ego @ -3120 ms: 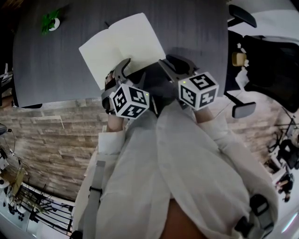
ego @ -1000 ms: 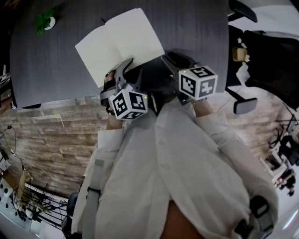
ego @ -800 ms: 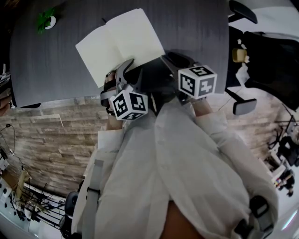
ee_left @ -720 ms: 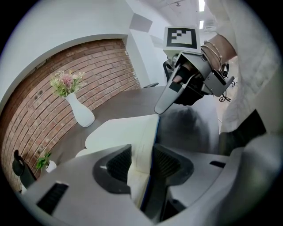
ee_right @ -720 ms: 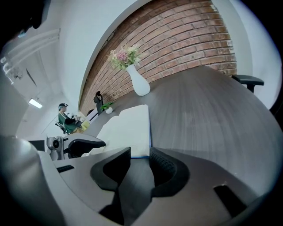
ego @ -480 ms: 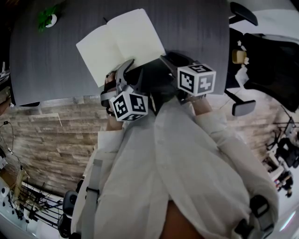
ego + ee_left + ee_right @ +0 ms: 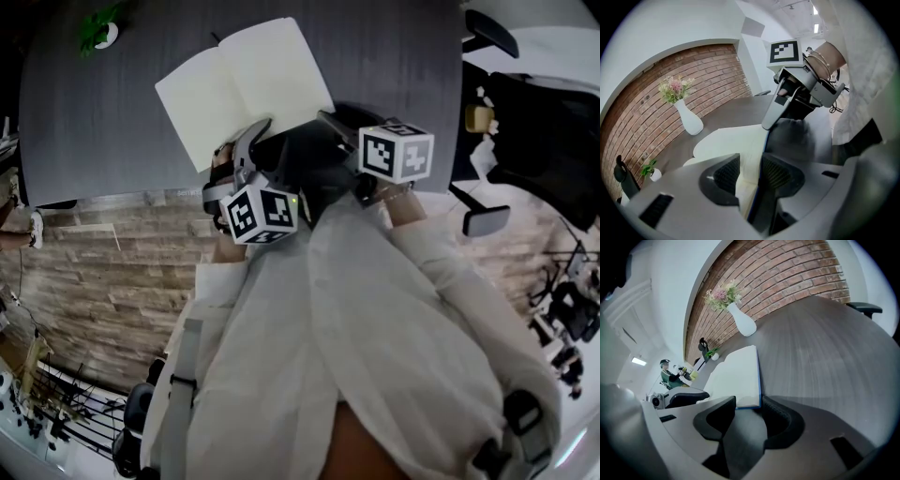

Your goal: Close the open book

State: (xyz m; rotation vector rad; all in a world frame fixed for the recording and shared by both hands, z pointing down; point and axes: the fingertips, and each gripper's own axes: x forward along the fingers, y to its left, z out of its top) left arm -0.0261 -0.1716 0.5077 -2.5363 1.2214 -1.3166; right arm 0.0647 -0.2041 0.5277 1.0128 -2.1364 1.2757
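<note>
The open book (image 7: 239, 84) lies flat on the dark grey table (image 7: 394, 56), white pages up and a blue cover rim showing. My left gripper (image 7: 262, 136) is at its near edge. In the left gripper view the page stack (image 7: 726, 140) fills the gap between that gripper's (image 7: 749, 173) pads, which press on it. My right gripper (image 7: 330, 120) is at the book's near right corner. Its jaws have just been opening, and the corner (image 7: 747, 399) lies loose between them (image 7: 749, 411).
A white vase of flowers (image 7: 743, 322) stands at the table's far side by a curved brick wall. A small potted plant (image 7: 101, 33) sits at a far corner. Office chairs (image 7: 487, 220) stand to the right, off the table. A person (image 7: 670, 373) sits far off.
The right gripper's marker cube has tilted and shifted slightly up in the head view. The left gripper and the book have stayed where they were.
</note>
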